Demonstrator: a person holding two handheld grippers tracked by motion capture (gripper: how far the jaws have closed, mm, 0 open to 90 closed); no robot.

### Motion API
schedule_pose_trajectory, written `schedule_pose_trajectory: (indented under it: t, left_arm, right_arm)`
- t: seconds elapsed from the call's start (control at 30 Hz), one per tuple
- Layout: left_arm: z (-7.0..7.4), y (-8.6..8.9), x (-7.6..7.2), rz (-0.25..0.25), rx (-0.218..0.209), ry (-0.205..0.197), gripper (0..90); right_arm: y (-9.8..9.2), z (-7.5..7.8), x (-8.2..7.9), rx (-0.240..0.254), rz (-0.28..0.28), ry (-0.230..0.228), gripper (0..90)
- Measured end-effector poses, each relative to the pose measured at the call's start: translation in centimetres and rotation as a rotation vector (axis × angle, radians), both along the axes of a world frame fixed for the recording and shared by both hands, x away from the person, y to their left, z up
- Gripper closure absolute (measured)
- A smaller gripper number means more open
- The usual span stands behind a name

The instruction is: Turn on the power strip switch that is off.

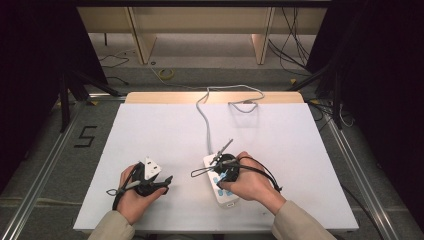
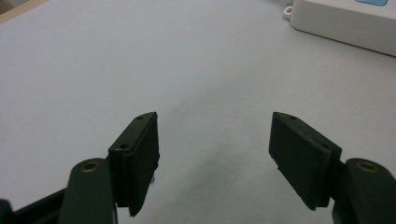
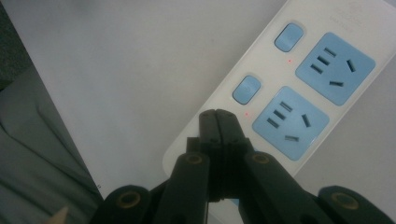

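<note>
A white power strip [image 1: 226, 196] with blue sockets lies on the white table top [image 1: 165, 135], near the front edge. Its grey cable [image 1: 206, 122] runs away to the far edge. My right gripper [image 1: 223, 176] hangs over the strip, shut with nothing between its fingers. In the right gripper view its tips [image 3: 217, 114] meet just above the strip [image 3: 261, 70], beside a blue switch [image 3: 247, 88] and a blue socket [image 3: 289, 122]. My left gripper [image 1: 167, 181] rests to the left of the strip. Its jaws stand open over bare table, tips [image 2: 215, 140] apart, with the strip's end [image 2: 345, 23] farther off.
A second blue switch [image 3: 289, 37] and socket [image 3: 336, 67] lie farther along the strip, each switch with a small red light beside it. The table's front edge and a grey sleeve [image 3: 32, 154] are close by. Wooden furniture legs [image 1: 142, 40] and loose cables [image 1: 292, 50] are on the floor beyond.
</note>
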State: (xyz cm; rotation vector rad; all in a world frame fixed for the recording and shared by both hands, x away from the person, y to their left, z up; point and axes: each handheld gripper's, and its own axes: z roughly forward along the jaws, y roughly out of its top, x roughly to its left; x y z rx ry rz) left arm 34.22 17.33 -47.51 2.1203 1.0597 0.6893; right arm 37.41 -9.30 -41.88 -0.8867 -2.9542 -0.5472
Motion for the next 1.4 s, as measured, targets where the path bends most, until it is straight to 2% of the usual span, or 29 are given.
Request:
schedule_pose_trajectory:
  t: [0.57, 0.83, 1.4]
  left_arm:
    - [0.0, 0.0, 0.0, -0.004, 0.006, 0.001, 33.3]
    - [0.0, 0.0, 0.0, -0.002, 0.001, 0.002, 33.4]
    - [0.0, 0.0, 0.0, -0.003, 0.001, 0.001, 33.6]
  right_arm:
    - [0.4, -1.0, -0.1, -0.023, -0.001, 0.017, 90.0]
    - [0.6, -1.1, -0.2, -0.027, 0.016, 0.012, 90.0]
    - [0.9, -1.3, -0.3, -0.045, 0.006, 0.011, 90.0]
